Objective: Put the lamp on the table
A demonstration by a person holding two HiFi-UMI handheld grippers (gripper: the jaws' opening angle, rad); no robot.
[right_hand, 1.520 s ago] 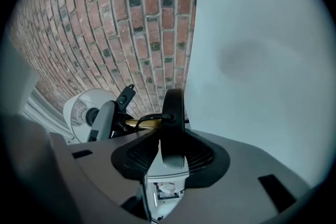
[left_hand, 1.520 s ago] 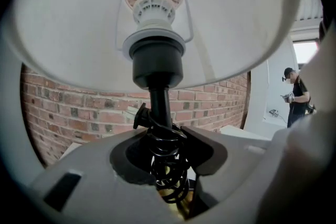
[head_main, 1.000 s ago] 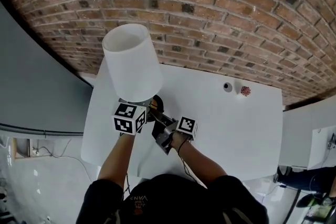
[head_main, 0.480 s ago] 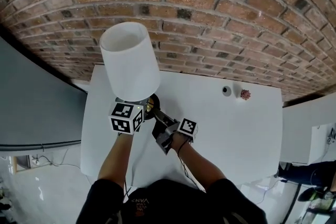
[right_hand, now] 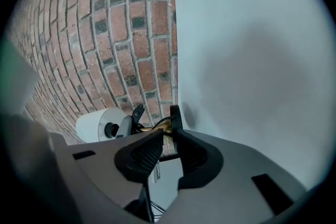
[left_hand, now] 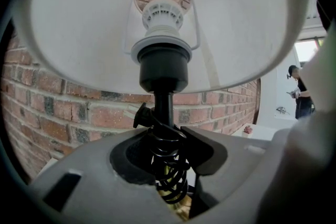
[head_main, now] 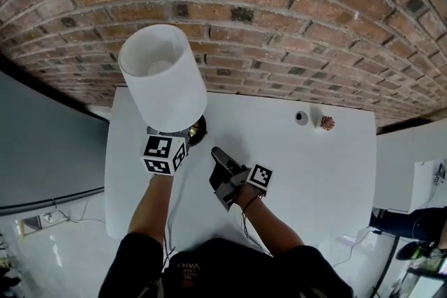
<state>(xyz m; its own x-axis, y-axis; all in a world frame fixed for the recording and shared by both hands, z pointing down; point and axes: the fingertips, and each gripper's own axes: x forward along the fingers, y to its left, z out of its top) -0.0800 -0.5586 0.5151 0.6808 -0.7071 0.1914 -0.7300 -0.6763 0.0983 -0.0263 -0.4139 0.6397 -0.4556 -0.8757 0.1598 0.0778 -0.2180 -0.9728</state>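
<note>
- The left tool (left_hand: pixel 167 149) is clamped on the thin black stem (left_hand: pixel 163 105) of the lamp (head_main: pixel 164 77), where the black cord (left_hand: pixel 169 165) is coiled around it. The white shade stands straight above this tool and fills the top of its view.
- The long axis of the lamp runs almost upright, only a little leaned. The base (head_main: pixel 196 129) is just below and ahead of the left tool, over the rear left part of the white table (head_main: pixel 314 171), near the brick wall (head_main: pixel 279 24).
- I cannot tell whether the base already touches the table; the shade hides the contact.
- The right tool (head_main: pixel 222 158) is to the right of the lamp base and apart from it, and it points toward the base. Its jaws have just been closing — a narrow gap is left, and nothing is between them.
- My judgement: the coming move depends on the left tool alone, because it carries the lamp. What matters is the base straight under the grip — lowering along the stem's axis should put it flat.
</note>
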